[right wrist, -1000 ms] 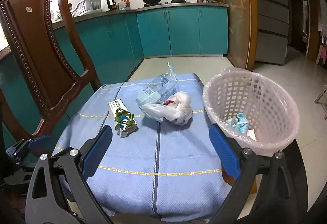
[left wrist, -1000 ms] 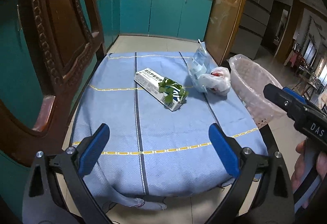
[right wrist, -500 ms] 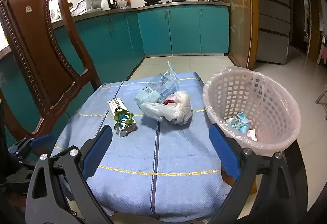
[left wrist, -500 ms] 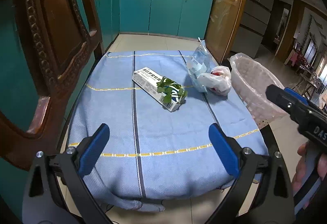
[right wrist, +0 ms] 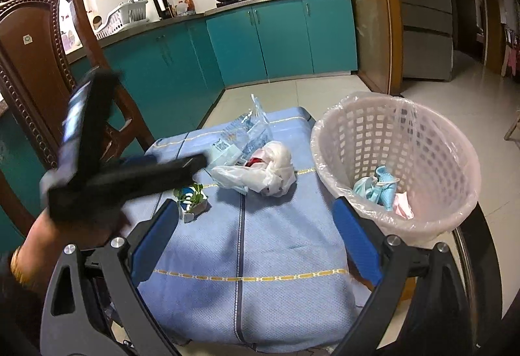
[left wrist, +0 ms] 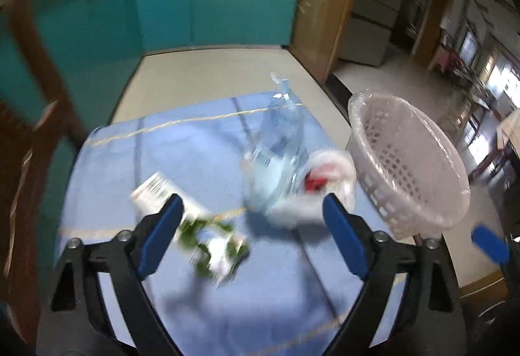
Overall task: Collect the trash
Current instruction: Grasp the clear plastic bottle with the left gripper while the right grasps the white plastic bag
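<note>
A white box with green leaves on it (left wrist: pixel 211 242) (right wrist: pixel 191 203) lies on the blue tablecloth (right wrist: pixel 260 258). Behind it are a clear plastic bag (left wrist: pixel 276 161) (right wrist: pixel 250 132) and a white bag with something red inside (left wrist: pixel 325 174) (right wrist: pixel 269 171). My left gripper (left wrist: pixel 252 205) hovers over the box in a blurred view. Its jaws are closing, with the box below the gap and no pad touching it. My right gripper (right wrist: pixel 255 208) stands open over the near cloth and holds nothing. The lined white basket (left wrist: pixel 406 161) (right wrist: pixel 422 145) stands at the right.
Light blue masks (right wrist: pixel 380 187) and a pink scrap lie in the basket. A carved wooden chair (right wrist: pixel 39 47) stands at the table's left. Teal kitchen cabinets (right wrist: pixel 279 37) line the far wall across a tiled floor. A hand holds the left gripper at the left of the right wrist view.
My left gripper has swept forward and right over the table, so the box and bags are much closer, and its jaws stand narrower. The right gripper has stayed put.
</note>
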A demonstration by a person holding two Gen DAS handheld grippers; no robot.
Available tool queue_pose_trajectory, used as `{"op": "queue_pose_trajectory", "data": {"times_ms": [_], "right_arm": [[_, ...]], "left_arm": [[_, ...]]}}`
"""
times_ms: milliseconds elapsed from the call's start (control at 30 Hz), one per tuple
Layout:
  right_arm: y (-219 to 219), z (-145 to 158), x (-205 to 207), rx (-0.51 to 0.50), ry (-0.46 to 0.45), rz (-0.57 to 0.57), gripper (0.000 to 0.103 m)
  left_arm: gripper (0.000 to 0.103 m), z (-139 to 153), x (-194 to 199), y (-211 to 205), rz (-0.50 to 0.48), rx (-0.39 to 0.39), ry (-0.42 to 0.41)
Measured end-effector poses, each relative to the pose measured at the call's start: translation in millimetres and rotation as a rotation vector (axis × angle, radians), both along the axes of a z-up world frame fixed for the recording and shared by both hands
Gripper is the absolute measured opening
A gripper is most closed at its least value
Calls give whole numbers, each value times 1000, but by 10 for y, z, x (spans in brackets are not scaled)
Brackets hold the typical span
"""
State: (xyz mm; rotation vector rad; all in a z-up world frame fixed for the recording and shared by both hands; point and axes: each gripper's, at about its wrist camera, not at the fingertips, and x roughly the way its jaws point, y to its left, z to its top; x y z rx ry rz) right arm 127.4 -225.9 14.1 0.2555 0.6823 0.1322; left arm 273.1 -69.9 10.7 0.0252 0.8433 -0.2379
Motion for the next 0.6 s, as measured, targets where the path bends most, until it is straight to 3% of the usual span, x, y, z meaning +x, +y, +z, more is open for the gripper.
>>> {"op": "queue_pose_trajectory", "data": {"times_ms": [100,133,167,233,300,400,500,600], "right_arm": [[12,5,14,13,1,6,93],[19,4,22,12,2,9,93],[33,3,31,11,3,15,93],[53,-7,47,8,6,21,93],[59,-15,77,2,10,24,93],[56,-38,135,-12,17,24,93],[125,-65,296,-57,18,37,93],[212,-151,516,-104,26,62,93]], "left_arm": [[65,-183,390,-65,1,-33,108],[47,-243,476,-70,5,-50,144],[17,-291,524,-64,3,-71,172],[2,-271,503,-43,24,-80,149],[1,-173,394,0,34,-103,107],[1,193,35,155,70,-103,-42],[1,628,-594,428,117,-84,-239],[1,798,-1107,668,180,-78,-342]]}}
